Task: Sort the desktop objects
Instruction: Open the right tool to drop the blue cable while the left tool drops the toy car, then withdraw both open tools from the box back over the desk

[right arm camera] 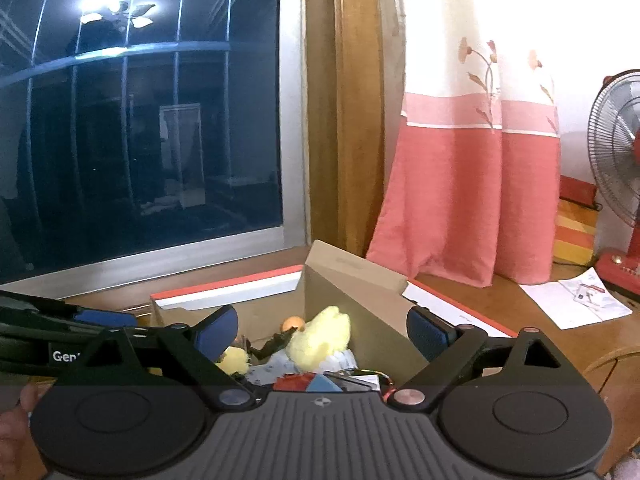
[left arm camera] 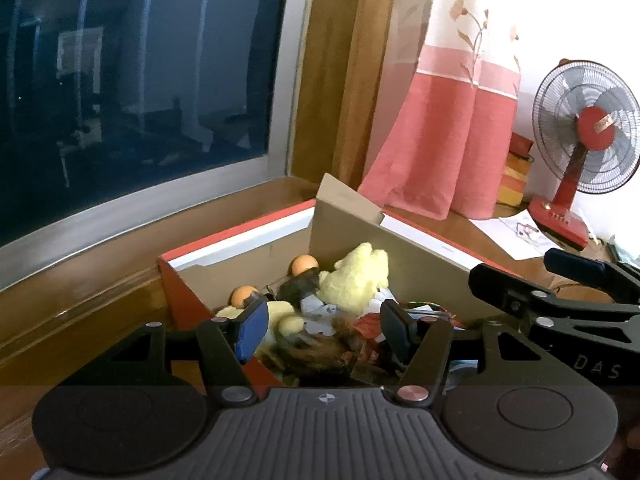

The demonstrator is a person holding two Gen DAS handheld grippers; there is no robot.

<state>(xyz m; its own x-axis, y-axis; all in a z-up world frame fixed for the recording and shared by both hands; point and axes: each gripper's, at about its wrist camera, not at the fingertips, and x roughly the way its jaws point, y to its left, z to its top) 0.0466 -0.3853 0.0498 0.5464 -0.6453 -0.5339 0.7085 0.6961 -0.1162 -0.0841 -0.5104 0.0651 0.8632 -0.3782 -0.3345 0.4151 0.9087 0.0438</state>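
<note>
Blue-padded, both my jaws gape with nothing between them: my left gripper (left arm camera: 320, 330) hangs over a brown furry lump (left arm camera: 320, 354), my right gripper (right arm camera: 322, 334) nearer the yellow plush toy (right arm camera: 320, 338). Everything lies heaped in the red-edged cardboard box (left arm camera: 420, 258). Plush looks light and soft; I'd pinch its thick middle. Only the left view shows both orange balls (left arm camera: 244, 296).

I see the cardboard box (left arm camera: 362, 236) on the wooden desk (left arm camera: 100, 300), with the window (left arm camera: 132, 72) behind it. In the box, the plush toy (left arm camera: 358, 278) lies right of two balls (left arm camera: 303, 266), the nearer ball (left arm camera: 243, 296) further left. Right of the box sits a paper sheet (left arm camera: 516, 236); behind that, the desk fan (left arm camera: 584, 136) and curtain (left arm camera: 448, 128).
</note>
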